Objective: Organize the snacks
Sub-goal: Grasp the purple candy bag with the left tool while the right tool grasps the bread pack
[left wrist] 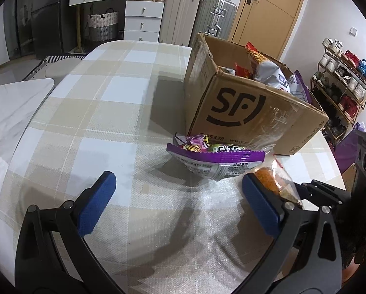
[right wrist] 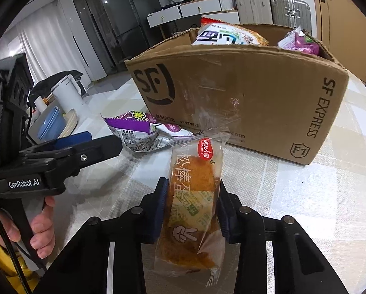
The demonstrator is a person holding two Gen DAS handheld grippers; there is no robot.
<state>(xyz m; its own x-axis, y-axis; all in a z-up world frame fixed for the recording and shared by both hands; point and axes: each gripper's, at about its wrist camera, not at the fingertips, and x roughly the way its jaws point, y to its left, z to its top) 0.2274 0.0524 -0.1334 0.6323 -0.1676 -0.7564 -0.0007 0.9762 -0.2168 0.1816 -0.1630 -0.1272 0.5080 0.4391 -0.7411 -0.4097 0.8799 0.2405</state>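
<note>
My right gripper [right wrist: 191,191] is shut on a clear-wrapped orange bread snack [right wrist: 192,196] and holds it upright above the table in front of the cardboard SF box [right wrist: 244,98]. The box holds several snack packets [right wrist: 229,36]. A purple snack packet [right wrist: 143,132] lies on the table against the box's front. In the left wrist view my left gripper [left wrist: 178,183] is open and empty, just short of the purple packet [left wrist: 212,156]. The bread snack [left wrist: 271,178] shows beside its right finger. The box [left wrist: 254,112] stands behind.
The table has a checked cloth [left wrist: 97,112] under clear film. A marble side surface [left wrist: 16,103] lies to the left. Bowls and a white kettle [right wrist: 65,93] stand beyond the table's edge. Suitcases, drawers and a shoe rack [left wrist: 342,90] line the room.
</note>
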